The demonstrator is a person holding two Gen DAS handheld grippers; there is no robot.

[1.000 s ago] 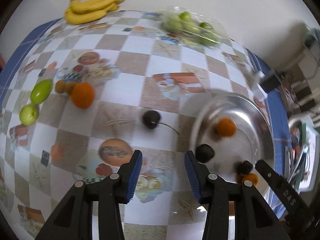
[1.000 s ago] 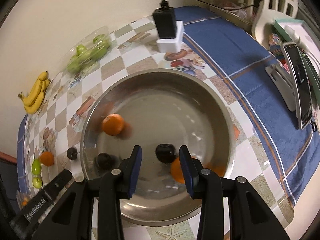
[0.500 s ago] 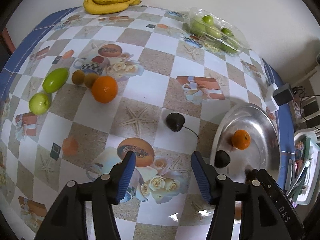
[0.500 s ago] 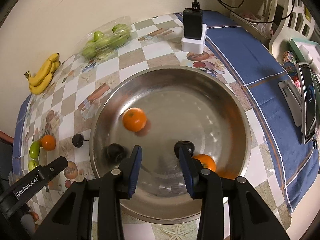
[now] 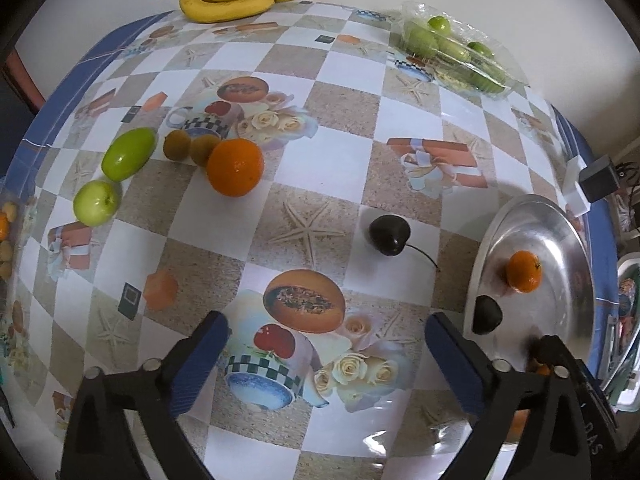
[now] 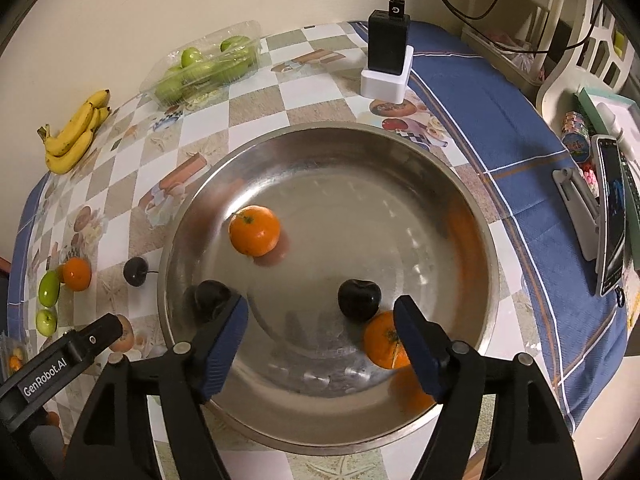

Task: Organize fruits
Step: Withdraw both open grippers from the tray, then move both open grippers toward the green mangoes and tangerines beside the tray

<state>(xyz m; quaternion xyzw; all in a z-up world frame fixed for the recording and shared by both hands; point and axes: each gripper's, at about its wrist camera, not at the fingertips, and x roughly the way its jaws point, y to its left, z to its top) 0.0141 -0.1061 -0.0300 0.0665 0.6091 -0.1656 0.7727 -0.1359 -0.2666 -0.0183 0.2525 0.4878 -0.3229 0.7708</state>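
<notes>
Both grippers [image 5: 326,354] [image 6: 322,330] have spread wide, empty. I'd reach left for cherry [image 5: 389,235] at one o'clock, avoiding its stem.

It was a home dining corner: a printed checkered tablecloth [image 5: 348,96] covered the table against a plain wall, with a white plastic chair [image 6: 576,60] and a charger [image 6: 388,46] at its far edge.

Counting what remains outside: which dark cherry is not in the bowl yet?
The stemmed cherry lying on the tablecloth left of the steel bowl; the other two sit inside it.
</notes>
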